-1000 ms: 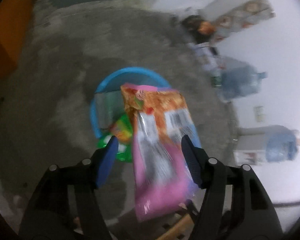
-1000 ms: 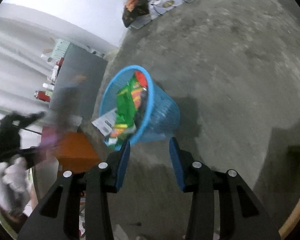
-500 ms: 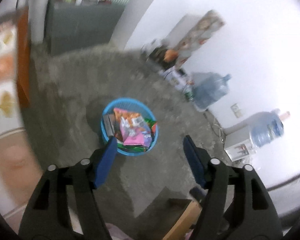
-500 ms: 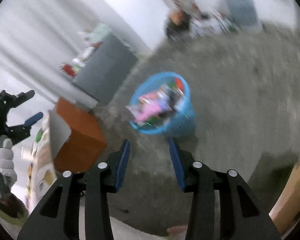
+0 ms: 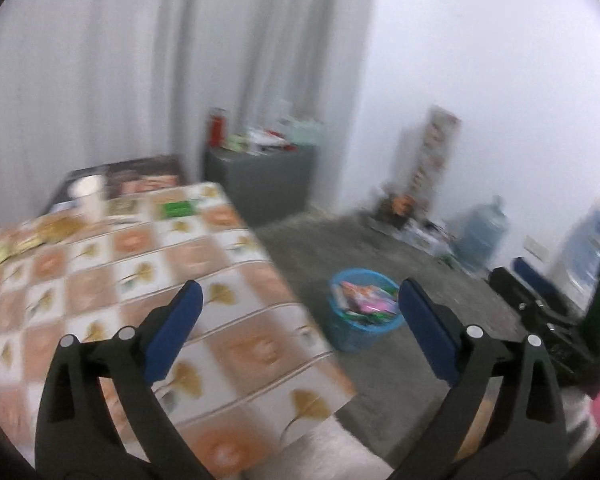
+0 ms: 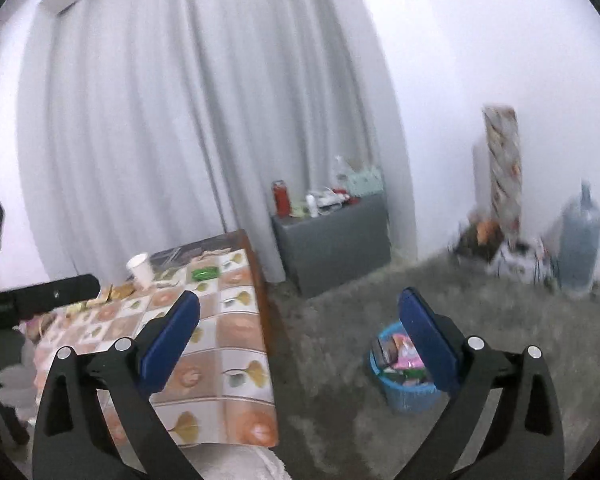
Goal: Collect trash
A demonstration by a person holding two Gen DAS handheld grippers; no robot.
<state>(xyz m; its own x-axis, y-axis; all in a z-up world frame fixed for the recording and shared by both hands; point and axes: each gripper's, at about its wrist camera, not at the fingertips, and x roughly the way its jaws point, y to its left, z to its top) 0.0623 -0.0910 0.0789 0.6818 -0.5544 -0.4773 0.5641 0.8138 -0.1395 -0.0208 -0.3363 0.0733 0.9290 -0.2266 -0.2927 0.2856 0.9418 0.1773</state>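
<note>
Grey carpet holds the round blue plastic trash basket (image 5: 363,322), wrapper-filled, just beside the leaf-patterned tablecloth table (image 5: 148,280) — handy for drops. Left gripper (image 5: 296,322) and right gripper (image 6: 298,334) both gape, empty, facing remaining litter — a green wrapper (image 6: 205,273) and white paper cup (image 6: 140,268).

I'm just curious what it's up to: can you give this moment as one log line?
left gripper: open, empty | right gripper: open, empty | blue basket: on floor, wrappers inside | table: cup, green wrapper

The left tongs (image 5: 296,334) are showing black arms with blue pads (image 5: 172,330). Shiny round screws are sitting on them. The right tongs (image 6: 298,340) are looking the same.
</note>
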